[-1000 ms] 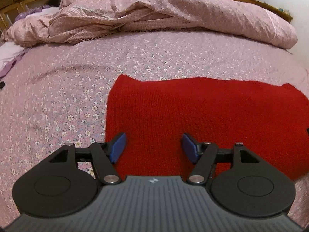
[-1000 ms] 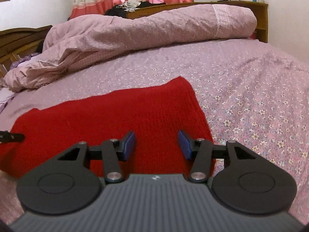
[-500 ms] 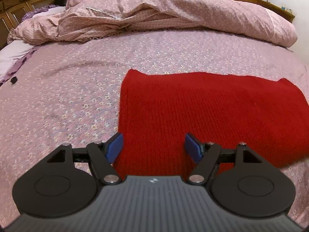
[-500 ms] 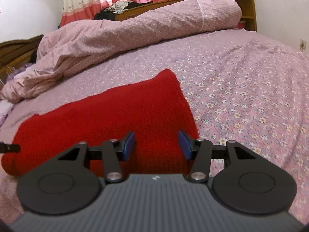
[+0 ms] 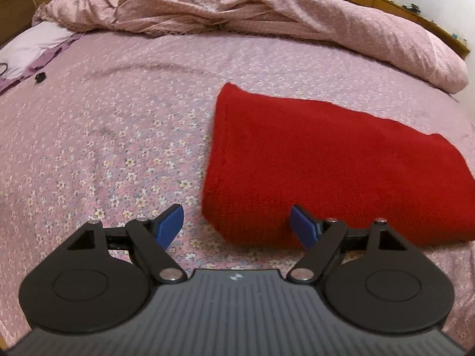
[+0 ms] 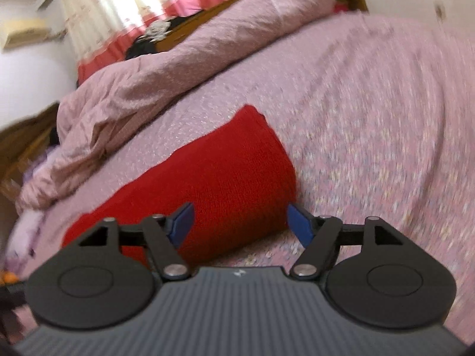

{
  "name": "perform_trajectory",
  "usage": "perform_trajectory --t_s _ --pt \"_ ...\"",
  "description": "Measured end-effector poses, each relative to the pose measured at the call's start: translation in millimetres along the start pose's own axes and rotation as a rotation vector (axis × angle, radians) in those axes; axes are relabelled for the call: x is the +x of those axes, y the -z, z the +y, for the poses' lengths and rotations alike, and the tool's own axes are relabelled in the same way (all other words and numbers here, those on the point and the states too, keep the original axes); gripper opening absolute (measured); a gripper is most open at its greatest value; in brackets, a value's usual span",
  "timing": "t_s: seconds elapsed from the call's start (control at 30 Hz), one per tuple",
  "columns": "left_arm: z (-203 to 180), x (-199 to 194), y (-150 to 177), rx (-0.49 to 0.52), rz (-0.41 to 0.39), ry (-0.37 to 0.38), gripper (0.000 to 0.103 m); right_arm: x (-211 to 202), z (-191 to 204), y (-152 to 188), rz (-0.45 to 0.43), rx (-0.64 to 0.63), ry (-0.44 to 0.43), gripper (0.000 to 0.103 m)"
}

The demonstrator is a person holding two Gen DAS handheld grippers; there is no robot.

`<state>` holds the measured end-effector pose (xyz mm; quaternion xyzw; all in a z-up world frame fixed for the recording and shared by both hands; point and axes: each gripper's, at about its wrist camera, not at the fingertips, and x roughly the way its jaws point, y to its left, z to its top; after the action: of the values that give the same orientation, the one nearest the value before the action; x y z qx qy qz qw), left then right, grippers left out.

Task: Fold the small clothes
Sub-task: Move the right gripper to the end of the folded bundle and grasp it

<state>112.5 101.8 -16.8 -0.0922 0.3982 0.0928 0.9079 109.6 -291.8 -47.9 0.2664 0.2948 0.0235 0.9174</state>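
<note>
A red knitted garment (image 5: pixel 320 166) lies folded flat on the pink floral bedsheet (image 5: pixel 112 136). My left gripper (image 5: pixel 237 225) is open and empty, just in front of the garment's near left corner, above the sheet. In the right wrist view the same garment (image 6: pixel 213 184) shows blurred, running away to the left. My right gripper (image 6: pixel 239 222) is open and empty, near the garment's near right corner. Neither gripper touches the cloth.
A rumpled pink duvet (image 5: pixel 252 9) is heaped along the far side of the bed. A small black object (image 5: pixel 40 77) lies on the sheet at far left near a white and purple cloth (image 5: pixel 32 44). Wooden furniture and red curtains (image 6: pixel 190 9) stand behind.
Both grippers have pulled back from over the garment and sit off its near corners. The left view swung left, the right view tilted and blurred. The jaws stayed open.
</note>
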Motion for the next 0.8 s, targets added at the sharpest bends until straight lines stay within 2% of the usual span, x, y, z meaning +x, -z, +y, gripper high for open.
perform_trajectory --t_s 0.2,0.63,0.8 --pt "1.6 11.1 2.6 -0.032 0.023 -0.003 0.088 19.2 -11.6 12.0 0.064 0.193 -0.041 0.074" --pt "8.8 27.7 7.8 -0.077 0.055 0.004 0.092 42.4 -1.9 20.5 0.002 0.254 -0.062 0.079" --pt "10.0 32.2 9.1 -0.086 0.062 0.007 0.093 42.4 0.3 21.8 0.058 0.36 -0.121 0.079"
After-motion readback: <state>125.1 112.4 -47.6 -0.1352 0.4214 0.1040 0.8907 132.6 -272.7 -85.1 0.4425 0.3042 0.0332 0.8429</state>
